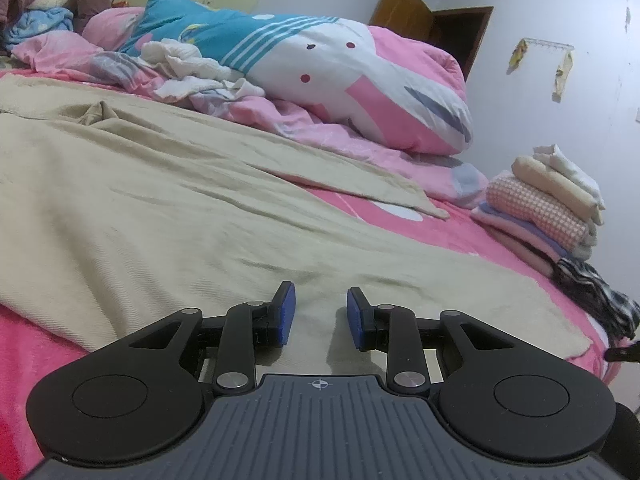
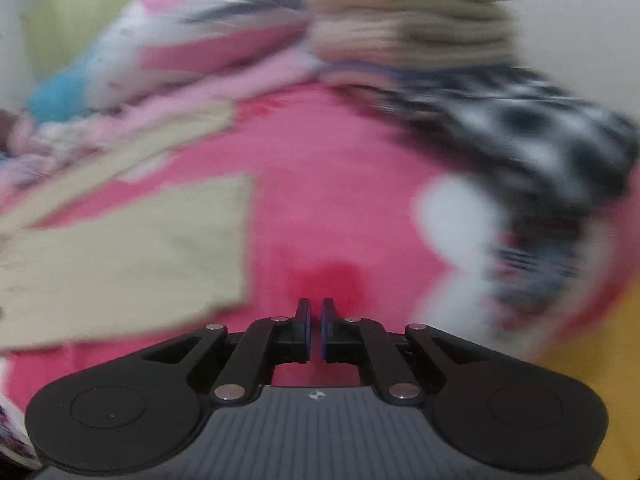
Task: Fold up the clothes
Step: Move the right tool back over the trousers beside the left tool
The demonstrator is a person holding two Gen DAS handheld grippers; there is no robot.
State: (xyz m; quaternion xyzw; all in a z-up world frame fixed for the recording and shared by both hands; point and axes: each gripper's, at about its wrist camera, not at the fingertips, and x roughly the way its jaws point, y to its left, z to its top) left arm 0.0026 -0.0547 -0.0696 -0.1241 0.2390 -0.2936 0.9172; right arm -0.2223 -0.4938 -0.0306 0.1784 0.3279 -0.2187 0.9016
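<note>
The beige garment (image 1: 168, 200) lies spread flat across the pink bed (image 1: 460, 232). The left tongs (image 1: 321, 316) hover just over its near edge, spread apart and empty. The right tongs (image 2: 315, 330) sit over bare pink bedding, nearly closed, gripping nothing. A folded pile (image 1: 556, 200) rests at the bed's right side.

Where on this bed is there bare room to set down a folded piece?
Bare pink sheet lies between the spread beige garment and the folded stack. Another bare strip sits left of the left hand-held gripper. The far side is crowded with the quilt and crumpled clothes.
</note>
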